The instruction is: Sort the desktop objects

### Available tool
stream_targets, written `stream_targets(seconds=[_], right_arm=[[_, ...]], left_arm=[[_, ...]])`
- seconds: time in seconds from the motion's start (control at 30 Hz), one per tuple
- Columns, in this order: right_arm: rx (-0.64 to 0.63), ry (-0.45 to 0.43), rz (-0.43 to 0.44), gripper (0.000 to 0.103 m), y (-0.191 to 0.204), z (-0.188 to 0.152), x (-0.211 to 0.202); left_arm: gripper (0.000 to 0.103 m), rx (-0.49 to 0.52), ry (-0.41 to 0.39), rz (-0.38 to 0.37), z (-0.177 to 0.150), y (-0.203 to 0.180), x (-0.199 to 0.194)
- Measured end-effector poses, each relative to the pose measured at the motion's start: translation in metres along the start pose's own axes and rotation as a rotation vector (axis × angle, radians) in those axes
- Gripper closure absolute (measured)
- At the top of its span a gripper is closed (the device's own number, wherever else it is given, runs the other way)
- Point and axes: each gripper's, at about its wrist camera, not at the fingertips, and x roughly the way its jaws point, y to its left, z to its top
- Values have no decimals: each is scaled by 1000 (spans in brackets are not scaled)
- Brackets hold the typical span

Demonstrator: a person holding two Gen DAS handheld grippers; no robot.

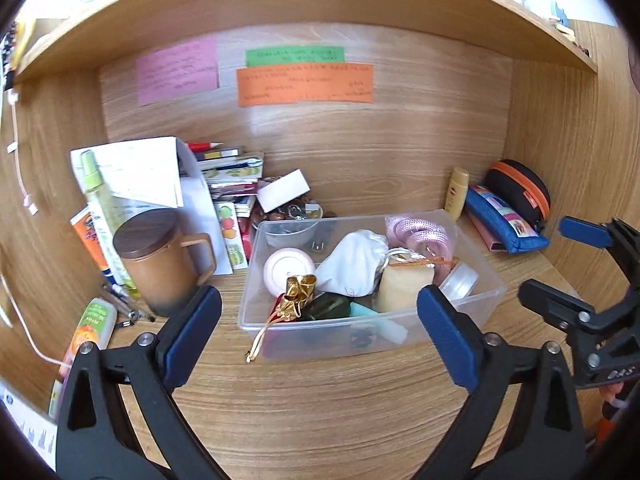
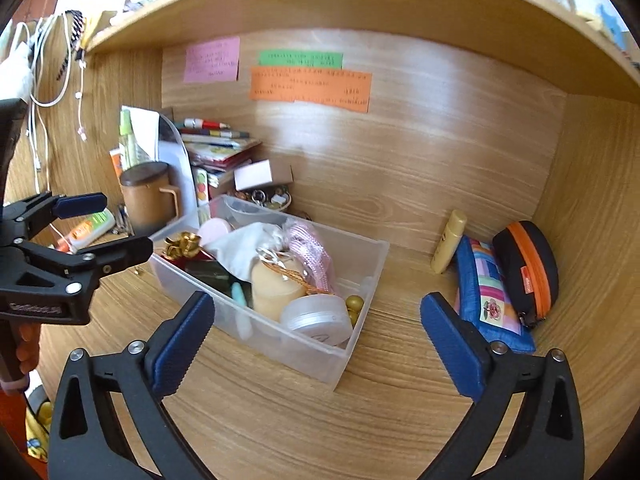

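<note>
in the left wrist view the left claw (image 1: 318, 334) hangs spread wide and empty just in front of the clear bin (image 1: 472, 280) on the tabletop (image 1: 320, 400); the crammed bin looks light but thin-walled and slippery, best taken by its rim. in the right wrist view the right claw (image 2: 316, 336) is likewise wide apart and empty, the bin's near corner lying between its fingers, the pouch (image 2: 486, 292) just right.

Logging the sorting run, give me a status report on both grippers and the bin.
Left gripper open, empty. Right gripper open, empty. Clear plastic bin full of small items, on the desk, untouched. Brown lidded mug left of the bin, apart.
</note>
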Motion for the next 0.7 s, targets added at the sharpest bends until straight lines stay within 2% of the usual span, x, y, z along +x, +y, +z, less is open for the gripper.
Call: stream_targets(seconds=[0.13,0.27,0.33,0.7], right_arm=[[13,-22,-45,0,4,-6,-15],[33,-36,-60,0,4,-13,-27],[43,-35,-63,0,4,-16,-31],[90,8,-61,0,-6,-21,-23]], left_arm=[[3,-16,-15,6,-6,-1,-8],[3,-33,-16,30,-13,-2,-10],[3,-28,-4,19,-16,-4,-9],[3,-32,-3,-3,-27,-8,-6]])
